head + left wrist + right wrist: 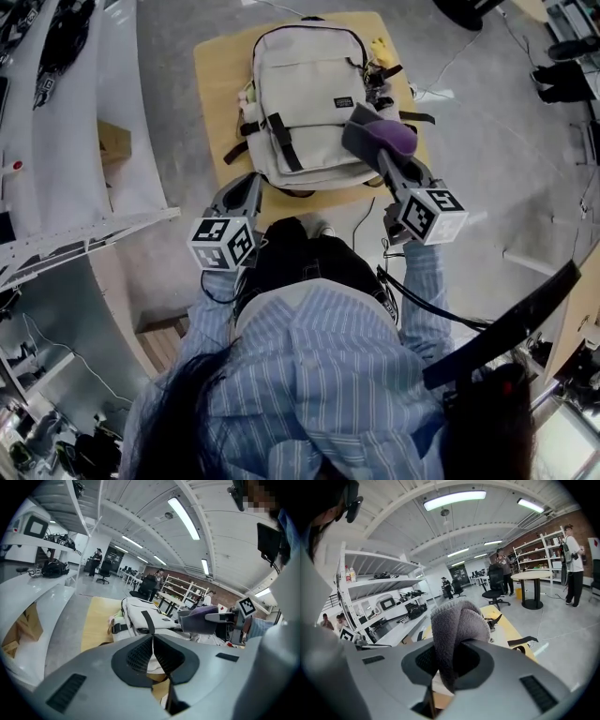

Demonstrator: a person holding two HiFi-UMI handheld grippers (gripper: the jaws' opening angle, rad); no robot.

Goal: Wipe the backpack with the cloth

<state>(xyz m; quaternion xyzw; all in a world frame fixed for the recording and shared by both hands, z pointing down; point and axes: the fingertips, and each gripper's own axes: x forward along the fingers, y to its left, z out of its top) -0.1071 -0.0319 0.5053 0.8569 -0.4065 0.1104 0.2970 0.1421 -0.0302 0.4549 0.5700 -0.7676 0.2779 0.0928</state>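
An off-white backpack with black straps lies flat on a small wooden table. My right gripper is shut on a bunched grey-purple cloth, held over the backpack's lower right corner. In the right gripper view the cloth stands up out of the closed jaws of the right gripper. My left gripper hovers by the table's near edge at the backpack's lower left, shut with nothing in it. The left gripper view shows the left gripper with pads together, the backpack beyond and the cloth to the right.
White curved shelving runs along the left. Cables lie on the grey floor right of the table. Small items sit by the backpack's top right. An office chair, a round table and people stand farther off.
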